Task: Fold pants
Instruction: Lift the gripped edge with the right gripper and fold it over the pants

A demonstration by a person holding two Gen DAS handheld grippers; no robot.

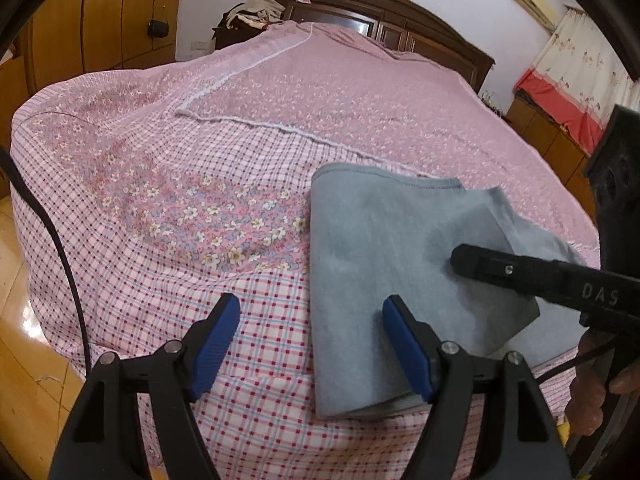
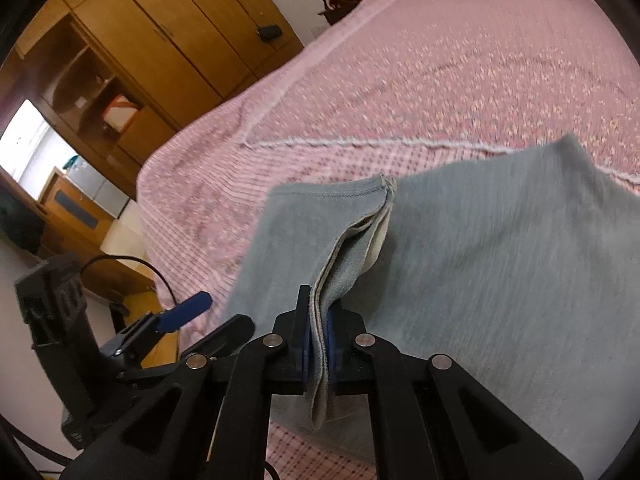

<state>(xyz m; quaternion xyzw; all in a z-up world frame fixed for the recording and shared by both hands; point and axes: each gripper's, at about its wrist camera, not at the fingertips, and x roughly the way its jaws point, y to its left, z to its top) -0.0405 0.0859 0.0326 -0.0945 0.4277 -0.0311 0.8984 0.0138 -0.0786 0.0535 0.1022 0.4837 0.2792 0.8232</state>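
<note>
Grey pants (image 1: pixel 384 256) lie folded into a thick pad near the front edge of a bed (image 1: pixel 168 208) with a pink floral and checked cover. My left gripper (image 1: pixel 312 316) is open and empty, just above the pants' left edge, with its right blue pad (image 1: pixel 404 344) over the cloth. My right gripper (image 2: pixel 318 332) is shut on a folded edge of the pants (image 2: pixel 500 264) and lifts it slightly. It shows from the right in the left wrist view (image 1: pixel 460 258).
A dark wooden headboard (image 1: pixel 400 16) stands at the far end of the bed. Wooden wardrobes (image 2: pixel 160 40) stand to the left. A pile of clothes (image 1: pixel 256 12) sits by the headboard. Wooden floor (image 1: pixel 24 320) lies left of the bed.
</note>
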